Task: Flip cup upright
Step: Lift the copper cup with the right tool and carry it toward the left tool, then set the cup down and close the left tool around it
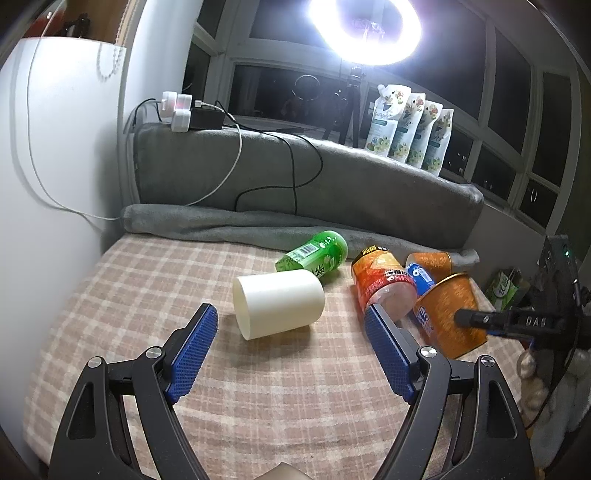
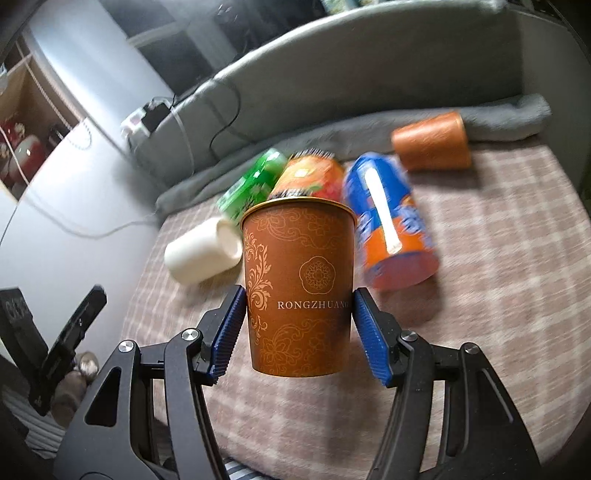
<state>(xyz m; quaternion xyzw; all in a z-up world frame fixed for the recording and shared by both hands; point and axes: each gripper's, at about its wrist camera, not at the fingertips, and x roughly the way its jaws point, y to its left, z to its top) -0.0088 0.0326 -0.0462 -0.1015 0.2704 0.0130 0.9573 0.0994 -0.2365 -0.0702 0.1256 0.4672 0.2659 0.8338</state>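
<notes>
My right gripper [image 2: 299, 299] is shut on an orange-brown paper cup [image 2: 299, 280] printed RONGZHUANG, held rim-up above the checked blanket [image 2: 498, 295]. The same cup shows in the left wrist view [image 1: 448, 314], tilted, with the right gripper's finger [image 1: 476, 318] against it. My left gripper [image 1: 291, 317] is open and empty, its blue pads on either side of a cream cup [image 1: 279, 302] that lies on its side just beyond the fingertips. The cream cup also shows in the right wrist view [image 2: 201, 251].
A green can [image 1: 317, 254], an orange-red snack tub [image 1: 384, 284], a blue-orange can [image 2: 391, 221] and a second brown cup [image 2: 430, 142] lie on the blanket. A grey cushion [image 1: 295, 177] with cables runs behind. Pouches [image 1: 410, 129] and a ring light [image 1: 365, 26] stand at the window.
</notes>
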